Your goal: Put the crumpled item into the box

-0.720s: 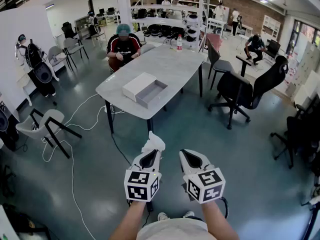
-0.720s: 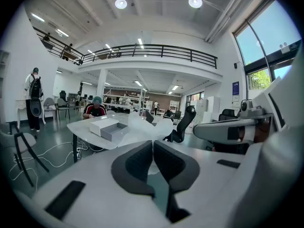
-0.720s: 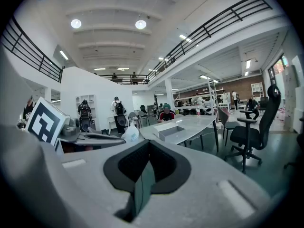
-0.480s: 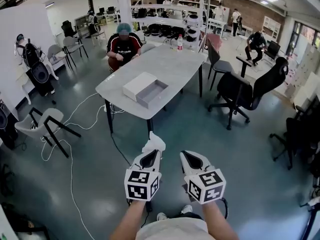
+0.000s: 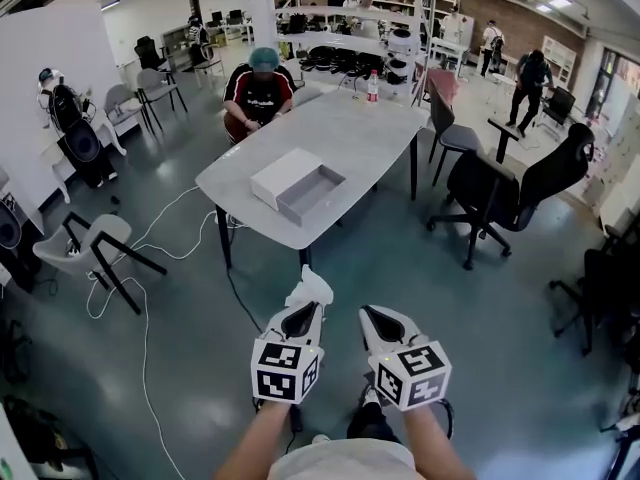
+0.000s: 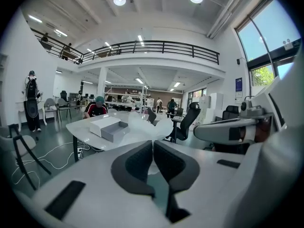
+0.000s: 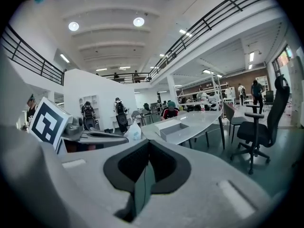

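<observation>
My left gripper is shut on a crumpled white item that sticks out past its tips over the floor. In the left gripper view the same crumpled item spreads above the closed jaws of the left gripper. My right gripper is beside it, shut and empty, and the right gripper shows nothing between its pads. The open grey box with its white lid beside it lies on the grey table ahead.
A person in a teal cap sits at the table's far side. A bottle stands at the table's far end. Black office chairs are to the right, a white chair and floor cables to the left.
The view has shifted slightly closer to the table; both grippers hold the same pose with the crumpled item still in the left one.
</observation>
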Demonstrator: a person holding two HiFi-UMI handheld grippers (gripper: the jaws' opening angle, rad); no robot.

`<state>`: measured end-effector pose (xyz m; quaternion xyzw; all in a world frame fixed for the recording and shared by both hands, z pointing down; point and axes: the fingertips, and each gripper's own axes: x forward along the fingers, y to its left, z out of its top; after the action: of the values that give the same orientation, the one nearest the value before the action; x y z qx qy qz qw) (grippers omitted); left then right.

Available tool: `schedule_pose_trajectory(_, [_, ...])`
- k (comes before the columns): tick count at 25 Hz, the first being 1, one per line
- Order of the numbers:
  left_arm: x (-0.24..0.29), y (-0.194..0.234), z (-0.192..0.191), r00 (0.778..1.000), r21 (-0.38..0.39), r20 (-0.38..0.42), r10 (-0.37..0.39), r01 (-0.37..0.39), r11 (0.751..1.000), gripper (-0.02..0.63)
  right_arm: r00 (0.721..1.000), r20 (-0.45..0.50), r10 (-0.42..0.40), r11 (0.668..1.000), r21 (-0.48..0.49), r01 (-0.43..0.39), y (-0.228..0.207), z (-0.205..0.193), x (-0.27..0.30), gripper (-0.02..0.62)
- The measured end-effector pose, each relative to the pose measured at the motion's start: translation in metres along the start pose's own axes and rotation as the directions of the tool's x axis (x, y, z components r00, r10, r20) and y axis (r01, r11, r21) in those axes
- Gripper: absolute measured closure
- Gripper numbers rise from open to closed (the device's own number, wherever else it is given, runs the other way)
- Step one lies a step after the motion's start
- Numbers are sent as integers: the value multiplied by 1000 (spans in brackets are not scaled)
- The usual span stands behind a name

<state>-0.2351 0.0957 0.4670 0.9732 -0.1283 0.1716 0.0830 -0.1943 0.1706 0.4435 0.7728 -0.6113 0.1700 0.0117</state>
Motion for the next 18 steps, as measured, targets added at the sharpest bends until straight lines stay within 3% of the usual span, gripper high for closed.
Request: schedule_pose_trajectory(18, [155, -3, 54, 1000, -33, -5, 18, -19, 999, 592, 986, -28, 167, 986, 11, -167, -136, 47, 93, 591])
